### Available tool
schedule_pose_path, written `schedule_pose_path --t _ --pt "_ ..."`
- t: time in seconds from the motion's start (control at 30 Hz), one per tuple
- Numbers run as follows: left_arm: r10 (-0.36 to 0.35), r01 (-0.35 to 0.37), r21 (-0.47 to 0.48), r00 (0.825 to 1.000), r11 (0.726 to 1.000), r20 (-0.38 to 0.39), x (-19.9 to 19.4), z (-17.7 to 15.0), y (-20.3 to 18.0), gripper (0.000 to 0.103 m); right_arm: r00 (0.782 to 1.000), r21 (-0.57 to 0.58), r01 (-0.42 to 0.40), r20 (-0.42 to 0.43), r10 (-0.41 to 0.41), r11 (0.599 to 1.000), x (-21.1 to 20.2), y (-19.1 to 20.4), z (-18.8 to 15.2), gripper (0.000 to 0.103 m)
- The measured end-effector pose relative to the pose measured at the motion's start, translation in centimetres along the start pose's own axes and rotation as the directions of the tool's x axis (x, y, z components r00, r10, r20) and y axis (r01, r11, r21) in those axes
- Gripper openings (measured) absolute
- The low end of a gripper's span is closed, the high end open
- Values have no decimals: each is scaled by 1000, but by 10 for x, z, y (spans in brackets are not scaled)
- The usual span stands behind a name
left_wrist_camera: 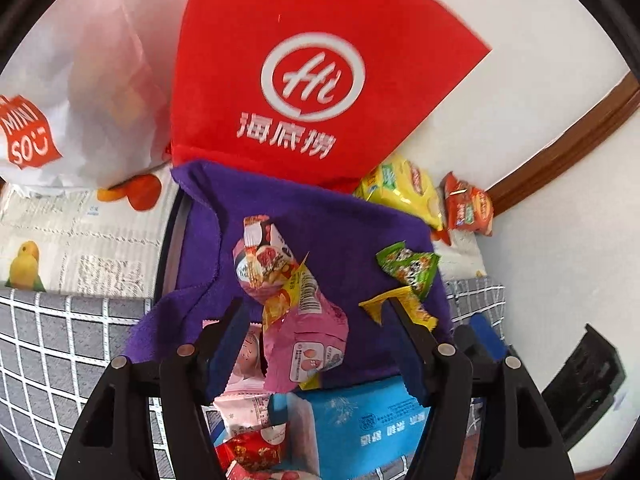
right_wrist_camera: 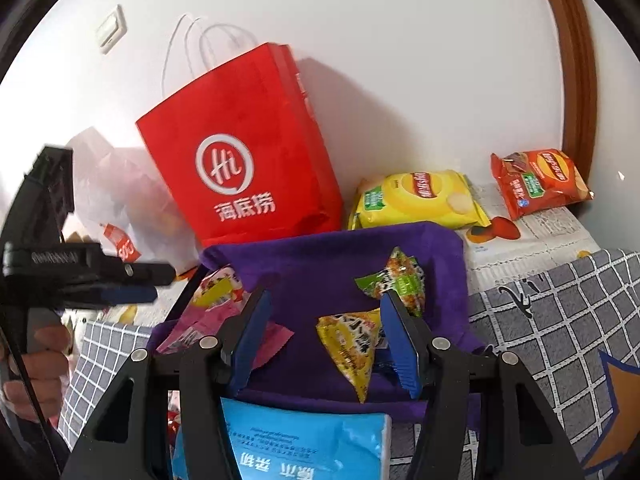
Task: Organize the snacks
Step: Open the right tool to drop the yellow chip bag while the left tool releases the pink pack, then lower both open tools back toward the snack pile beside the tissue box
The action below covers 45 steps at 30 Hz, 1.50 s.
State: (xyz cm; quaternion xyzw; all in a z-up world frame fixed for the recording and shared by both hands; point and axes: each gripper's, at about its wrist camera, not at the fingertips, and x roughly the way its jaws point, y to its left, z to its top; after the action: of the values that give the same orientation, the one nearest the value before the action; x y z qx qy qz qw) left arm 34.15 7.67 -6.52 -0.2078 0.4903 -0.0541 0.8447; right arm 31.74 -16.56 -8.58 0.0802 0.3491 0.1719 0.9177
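Observation:
A purple cloth (left_wrist_camera: pixel 320 224) lies on the table with small snack packets on it. My left gripper (left_wrist_camera: pixel 316 308) hangs open over a pile of pink packets (left_wrist_camera: pixel 308 340), which sit between the fingers without touching either pad. A green packet (left_wrist_camera: pixel 408 268) and a yellow packet (left_wrist_camera: pixel 416 312) lie to the right. My right gripper (right_wrist_camera: pixel 325 296) is open above the purple cloth (right_wrist_camera: pixel 312 264). The yellow packet (right_wrist_camera: pixel 352 344) lies beside its right finger and the green packet (right_wrist_camera: pixel 396 276) lies beyond the tip. The left gripper (right_wrist_camera: pixel 160 282) reaches in from the left over the pink packets (right_wrist_camera: pixel 208 312).
A red paper bag (right_wrist_camera: pixel 248 160) and a white plastic bag (left_wrist_camera: pixel 80 80) stand against the wall. Yellow (right_wrist_camera: pixel 416 200) and red chip bags (right_wrist_camera: pixel 540 180) lie at the back right. A blue tissue pack (right_wrist_camera: pixel 304 448) lies nearest me. A grey checked cloth (right_wrist_camera: pixel 560 320) covers the table.

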Motion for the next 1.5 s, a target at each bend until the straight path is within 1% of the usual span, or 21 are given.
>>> schedule_pose_path --t 0.13,0.2,0.37,0.47,0.57,0.63,0.7,0.77,0.9,1.0,1.1,1.2,1.4,1.47,1.5 --pt "9 -10 15 999 1000 34 -19 -1 -3 66 999 -14 -14 -32 14 1000 -7 14 -8 58" --pt "2 -4 27 999 1000 54 -28 -2 -6 66 999 -17 -23 -50 22 1000 -14 21 -15 58" --pt "-12 7 64 996 998 83 -49 -6 -14 66 996 -65 34 -80 -39 997 -34 42 -33 58" --pt "-16 7 82 994 997 111 -66 -10 -18 66 995 -84 40 -92 -47 996 -52 51 -47 58" --pt "-34 19 98 988 995 150 -88 -14 -18 66 994 -96 22 -109 -33 995 -69 61 -62 58" --pt "-31 14 106 986 994 161 -103 -20 -16 66 992 -107 18 -123 -31 994 -75 69 -70 58" --pt "-10 -10 120 986 993 168 -114 -29 -10 67 991 -111 15 -129 -30 994 -78 79 -80 58" --pt "22 -45 123 984 991 178 -122 -39 -3 67 989 -107 8 -143 -24 994 -77 88 -90 58" --pt "88 -110 116 979 987 185 -134 -59 21 67 983 -92 -34 -184 17 995 -70 106 -112 58" --pt "146 -163 72 969 984 201 -140 -75 46 67 978 -113 -39 -208 15 993 -63 121 -124 53" --pt "163 -175 48 968 983 192 -140 -89 65 67 972 -141 -25 -233 -9 990 -56 136 -134 48" --pt "167 -175 39 972 984 165 -131 -103 80 67 968 -144 -39 -251 2 989 -48 146 -141 47" --pt "164 -168 25 979 985 124 -119 -120 96 67 962 -188 -32 -273 -21 982 -32 167 -157 47" --pt "162 -165 19 980 986 119 -118 -124 99 67 955 -197 -20 -293 -39 980 -23 168 -162 46" --pt "161 -164 18 980 986 118 -117 -126 100 67 950 -196 -15 -308 -47 980 -18 168 -165 43"
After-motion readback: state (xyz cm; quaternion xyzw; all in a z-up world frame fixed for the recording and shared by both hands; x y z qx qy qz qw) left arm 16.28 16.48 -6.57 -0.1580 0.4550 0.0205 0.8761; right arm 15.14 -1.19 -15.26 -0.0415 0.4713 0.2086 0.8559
